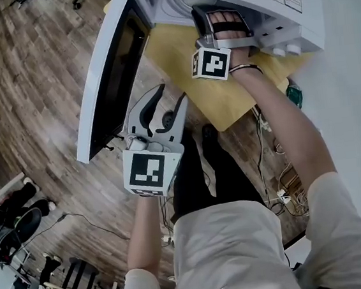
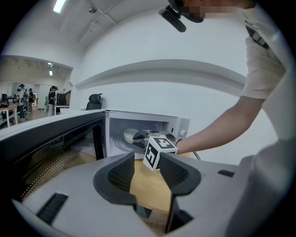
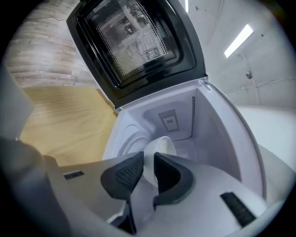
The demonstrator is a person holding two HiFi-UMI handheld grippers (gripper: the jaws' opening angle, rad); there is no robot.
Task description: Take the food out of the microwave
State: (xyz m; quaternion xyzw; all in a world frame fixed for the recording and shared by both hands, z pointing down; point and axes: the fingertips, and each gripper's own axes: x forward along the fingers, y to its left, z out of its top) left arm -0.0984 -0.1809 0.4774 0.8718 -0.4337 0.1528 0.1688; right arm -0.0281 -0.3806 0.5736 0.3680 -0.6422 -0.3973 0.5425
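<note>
The white microwave (image 1: 281,2) stands on a wooden table (image 1: 220,98) with its door (image 1: 106,78) swung wide open. My right gripper (image 3: 149,162) reaches into the cavity, and its jaws are shut on the rim of a white bowl (image 3: 164,146) that sits on the turntable (image 3: 129,141). From the left gripper view the bowl (image 2: 129,134) and the right gripper (image 2: 140,137) show inside the oven. My left gripper (image 1: 170,97) hangs in front of the table beside the door, open, with nothing between its fingers. What the bowl contains is hidden.
The open door (image 2: 55,143) juts out to the left of my left gripper (image 2: 147,162). Cables (image 1: 281,188) lie on the wooden floor at the right. An office chair (image 2: 95,99) and people (image 2: 51,97) are far back in the room.
</note>
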